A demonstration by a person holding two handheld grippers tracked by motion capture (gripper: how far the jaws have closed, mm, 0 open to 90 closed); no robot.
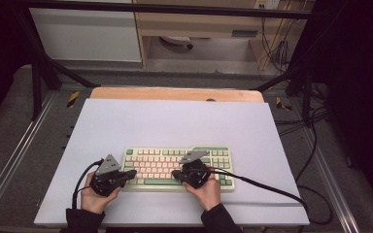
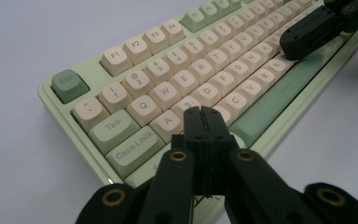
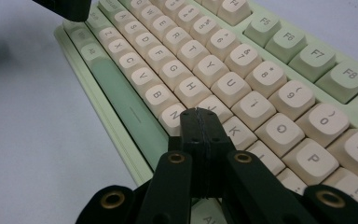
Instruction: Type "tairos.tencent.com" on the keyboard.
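On the table there is one large pale sheet (image 1: 175, 121), and on it lies one keyboard (image 1: 165, 156), green and cream, near the sheet's front edge and about in the middle between its left and right edges. Two grippers work at it, one in each hand of the person. The left gripper (image 1: 130, 173) is at the front left corner of the keyboard; in the left gripper view its two black jaws are pressed together with nothing between them, and their tips (image 2: 203, 114) stand over the keys just right of the A key (image 2: 171, 122), below the S. The long green space bar (image 2: 279, 88) runs along the front edge of the keyboard between the two grippers. The right gripper (image 1: 177, 174) is over the front row, right of the middle; its two jaws are also together and hold nothing, and their tips (image 3: 199, 116) are at the N key (image 3: 173, 115) and its right neighbour.
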